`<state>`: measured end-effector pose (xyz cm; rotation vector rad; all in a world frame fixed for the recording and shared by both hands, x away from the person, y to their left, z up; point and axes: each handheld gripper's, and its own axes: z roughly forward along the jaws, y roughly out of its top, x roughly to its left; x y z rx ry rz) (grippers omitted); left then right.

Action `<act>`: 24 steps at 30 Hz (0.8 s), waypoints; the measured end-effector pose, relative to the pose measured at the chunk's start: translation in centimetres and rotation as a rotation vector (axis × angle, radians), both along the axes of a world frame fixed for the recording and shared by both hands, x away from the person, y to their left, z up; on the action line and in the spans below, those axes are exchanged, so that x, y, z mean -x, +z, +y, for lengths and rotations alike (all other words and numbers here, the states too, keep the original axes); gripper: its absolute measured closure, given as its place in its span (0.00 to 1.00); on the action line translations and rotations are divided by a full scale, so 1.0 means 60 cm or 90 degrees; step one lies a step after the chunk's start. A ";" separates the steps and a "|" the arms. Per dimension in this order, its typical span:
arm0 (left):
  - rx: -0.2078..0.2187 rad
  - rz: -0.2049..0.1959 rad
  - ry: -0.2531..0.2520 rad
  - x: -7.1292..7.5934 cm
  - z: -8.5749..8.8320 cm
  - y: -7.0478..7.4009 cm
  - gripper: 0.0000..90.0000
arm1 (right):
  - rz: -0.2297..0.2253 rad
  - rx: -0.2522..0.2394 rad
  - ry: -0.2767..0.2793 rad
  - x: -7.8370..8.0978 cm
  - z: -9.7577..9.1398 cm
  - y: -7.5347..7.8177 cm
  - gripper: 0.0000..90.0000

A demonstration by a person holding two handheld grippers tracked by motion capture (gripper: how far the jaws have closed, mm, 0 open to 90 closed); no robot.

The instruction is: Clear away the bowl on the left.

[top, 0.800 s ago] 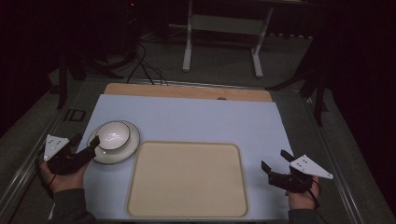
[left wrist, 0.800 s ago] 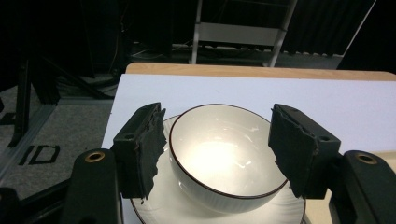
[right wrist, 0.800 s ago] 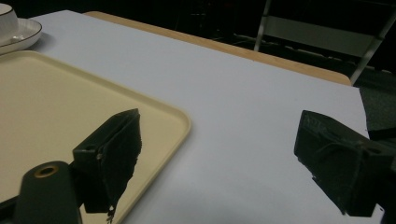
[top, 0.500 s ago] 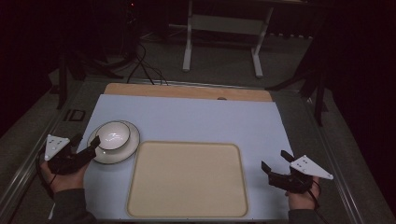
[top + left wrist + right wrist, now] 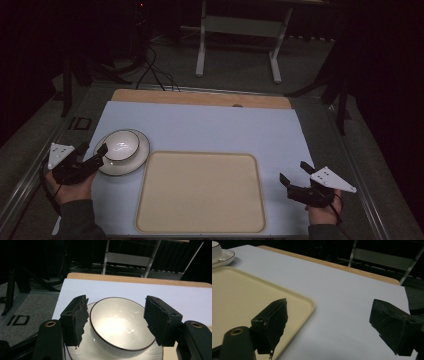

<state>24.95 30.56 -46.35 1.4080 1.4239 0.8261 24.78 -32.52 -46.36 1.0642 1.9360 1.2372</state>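
Note:
A white bowl [image 5: 121, 144] with a dark rim stands on a white plate [image 5: 134, 161] at the left of the table. My left gripper [image 5: 94, 152] is open at the plate's left edge. In the left gripper view its jaws stand wide on either side of the bowl [image 5: 120, 326] without touching it, above the plate [image 5: 87, 350]. My right gripper [image 5: 294, 175] is open near the table's right front, over the white mat, with nothing between its jaws. The right gripper view has the cream tray [image 5: 242, 297] at its left.
A cream tray [image 5: 200, 190], bare, lies at the front middle of the white mat [image 5: 210, 127]. A wooden strip [image 5: 200, 98] runs along the far edge. Beyond it are a metal stand [image 5: 237, 30] and cables on a dark floor.

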 end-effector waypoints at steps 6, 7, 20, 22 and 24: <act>0.006 -0.002 0.005 -0.002 0.003 0.002 0.40 | 0.001 -0.001 0.000 0.001 -0.001 0.000 0.16; 0.006 -0.004 0.005 -0.002 0.003 0.003 0.40 | 0.002 -0.001 0.001 0.001 -0.001 0.000 0.16; -0.013 0.001 0.009 -0.024 -0.002 0.004 0.40 | 0.000 -0.001 0.000 0.001 -0.002 0.000 0.16; -0.015 0.003 0.008 -0.026 -0.002 0.003 0.40 | 0.000 -0.001 0.001 0.002 -0.002 0.000 0.16; -0.015 0.003 0.010 -0.029 -0.002 0.002 0.40 | 0.000 -0.001 0.001 0.002 -0.002 0.000 0.16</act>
